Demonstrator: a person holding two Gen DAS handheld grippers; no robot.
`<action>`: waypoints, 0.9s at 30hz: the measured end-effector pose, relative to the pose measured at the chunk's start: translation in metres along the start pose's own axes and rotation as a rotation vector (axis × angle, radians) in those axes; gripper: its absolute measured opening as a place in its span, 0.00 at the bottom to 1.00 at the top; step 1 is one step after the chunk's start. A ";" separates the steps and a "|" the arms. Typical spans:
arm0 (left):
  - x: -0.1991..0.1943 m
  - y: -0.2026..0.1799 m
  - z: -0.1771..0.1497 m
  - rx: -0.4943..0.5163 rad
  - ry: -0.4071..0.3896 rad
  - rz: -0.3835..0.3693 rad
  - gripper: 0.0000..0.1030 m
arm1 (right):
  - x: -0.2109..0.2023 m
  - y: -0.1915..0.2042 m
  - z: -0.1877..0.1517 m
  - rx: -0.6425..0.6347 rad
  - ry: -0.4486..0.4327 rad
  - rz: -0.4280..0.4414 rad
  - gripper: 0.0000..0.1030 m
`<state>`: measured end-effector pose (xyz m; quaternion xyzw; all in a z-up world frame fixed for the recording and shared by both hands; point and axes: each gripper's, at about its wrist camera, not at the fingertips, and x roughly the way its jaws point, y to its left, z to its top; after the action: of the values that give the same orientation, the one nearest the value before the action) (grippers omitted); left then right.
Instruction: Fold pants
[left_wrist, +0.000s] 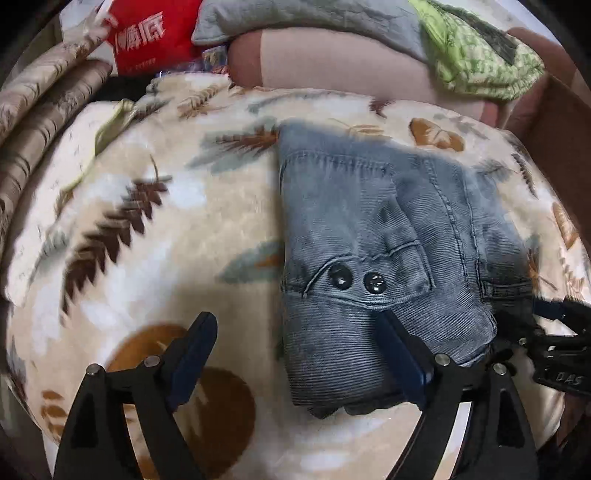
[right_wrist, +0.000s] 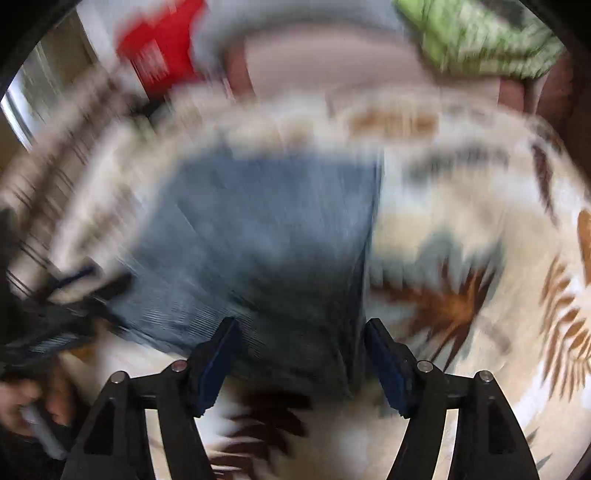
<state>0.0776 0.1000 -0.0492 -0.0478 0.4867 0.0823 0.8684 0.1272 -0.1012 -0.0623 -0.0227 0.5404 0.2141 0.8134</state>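
Folded grey-blue corduroy pants (left_wrist: 369, 229) with two dark snap buttons lie on a cream leaf-print blanket (left_wrist: 166, 229). My left gripper (left_wrist: 295, 332) is open wide over their near left corner; its right finger (left_wrist: 400, 354) lies over the fabric and its left finger (left_wrist: 194, 347) is over the blanket. In the blurred right wrist view, my right gripper (right_wrist: 301, 336) is open, with the near right edge of the pants (right_wrist: 266, 229) between its fingers and no pad pressing. The other gripper shows at the right edge (left_wrist: 557, 332) of the left wrist view and at the left edge (right_wrist: 55, 306) of the right wrist view.
Behind the blanket lie a red bag (left_wrist: 147, 33), a grey pillow (left_wrist: 303, 18), a pink cushion (left_wrist: 332, 62) and green patterned cloth (left_wrist: 476, 51). Striped brown fabric (left_wrist: 40, 110) runs along the left. A hand (right_wrist: 22, 406) holds the left gripper's handle.
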 end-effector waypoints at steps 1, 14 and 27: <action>-0.002 0.002 0.000 -0.017 -0.018 -0.002 0.86 | 0.005 -0.008 -0.003 0.043 -0.008 0.021 0.75; -0.003 0.004 0.001 -0.008 -0.026 -0.019 0.86 | -0.039 0.003 0.069 -0.008 -0.139 -0.083 0.77; 0.003 0.011 -0.001 -0.042 -0.036 -0.063 0.91 | 0.041 -0.011 0.119 0.022 -0.030 -0.239 0.93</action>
<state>0.0759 0.1112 -0.0519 -0.0800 0.4676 0.0661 0.8778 0.2483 -0.0664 -0.0515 -0.0749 0.5238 0.1101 0.8414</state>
